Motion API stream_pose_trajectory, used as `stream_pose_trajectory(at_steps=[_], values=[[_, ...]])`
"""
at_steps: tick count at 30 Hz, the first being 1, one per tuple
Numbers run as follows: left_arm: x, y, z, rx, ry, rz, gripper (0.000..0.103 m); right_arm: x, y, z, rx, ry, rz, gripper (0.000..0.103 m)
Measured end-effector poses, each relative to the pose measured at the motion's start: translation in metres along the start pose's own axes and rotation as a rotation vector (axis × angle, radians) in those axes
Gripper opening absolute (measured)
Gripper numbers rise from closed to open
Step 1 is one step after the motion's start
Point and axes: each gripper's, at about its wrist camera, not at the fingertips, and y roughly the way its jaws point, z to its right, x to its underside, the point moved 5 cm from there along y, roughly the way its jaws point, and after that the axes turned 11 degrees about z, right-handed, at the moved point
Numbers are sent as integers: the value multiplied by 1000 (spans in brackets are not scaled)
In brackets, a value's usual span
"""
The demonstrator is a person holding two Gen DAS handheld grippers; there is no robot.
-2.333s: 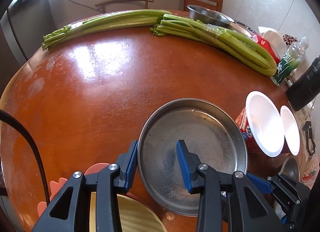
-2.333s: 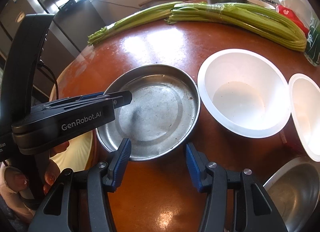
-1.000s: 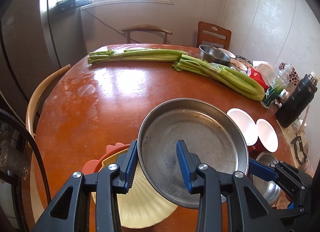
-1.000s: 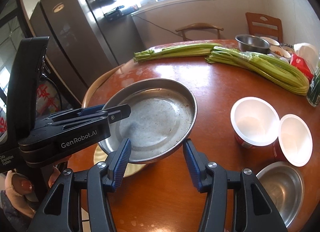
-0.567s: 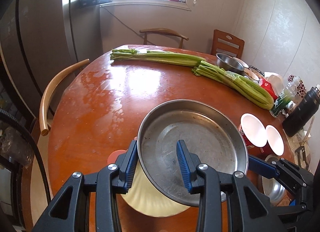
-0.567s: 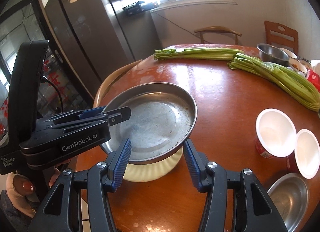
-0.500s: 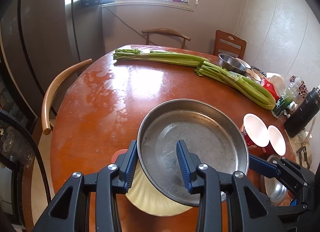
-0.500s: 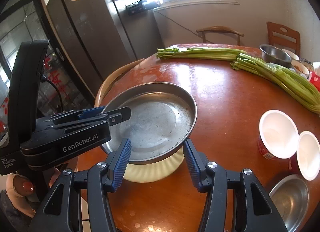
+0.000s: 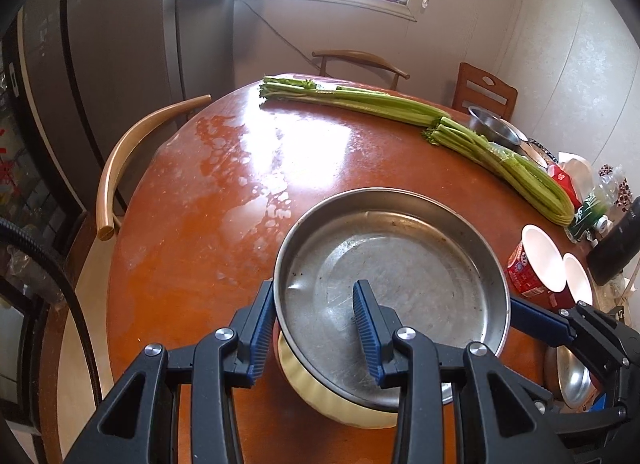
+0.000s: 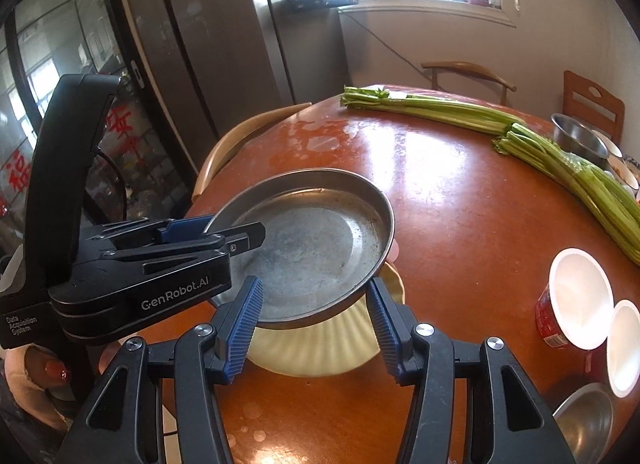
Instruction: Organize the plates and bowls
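A round steel plate (image 9: 400, 276) (image 10: 320, 248) hangs tilted just above a ribbed yellow plate (image 9: 320, 396) (image 10: 320, 348) that lies near the front left edge of the round red-brown table (image 9: 192, 248). My left gripper (image 9: 316, 296) (image 10: 224, 236) is shut on the steel plate's left rim, one finger outside and one inside. At the opposite rim my right gripper (image 10: 314, 292) is shut on the same plate; one of its blue fingers (image 9: 532, 320) shows in the left wrist view. A pink edge (image 10: 395, 252) peeks out beside the yellow plate.
Two celery bundles (image 9: 360, 97) (image 10: 580, 175) lie across the far side. Two red cups with white insides (image 9: 536, 264) (image 10: 576, 296), a steel bowl (image 10: 588, 420) and a dark flask (image 9: 616, 244) sit at the right. A curved chair back (image 9: 132, 151) stands by the left edge.
Both grippers have carried the steel plate toward the table's near left edge and a little down. It now covers most of the yellow plate.
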Motion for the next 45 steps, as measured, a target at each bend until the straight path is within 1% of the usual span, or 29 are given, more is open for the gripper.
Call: stream_pose_trajectory(at_steps=[6,18,29,35,45], values=[[11,9,-2,6,-16,-20,39,8,14,3,25,-32,-25,57],[23,20,-2,-2,-16,-35,39,25,36,10,36,-41,-70,57],[30,27,3,-29,-1,-50,39,31,44,11,47,-53,-90,57],[33,29,5,-47,20,-45,39,33,48,8,53,-63,-103,57],[38,33,3,-43,16,-55,39,40,53,9,56,-78,-117,57]])
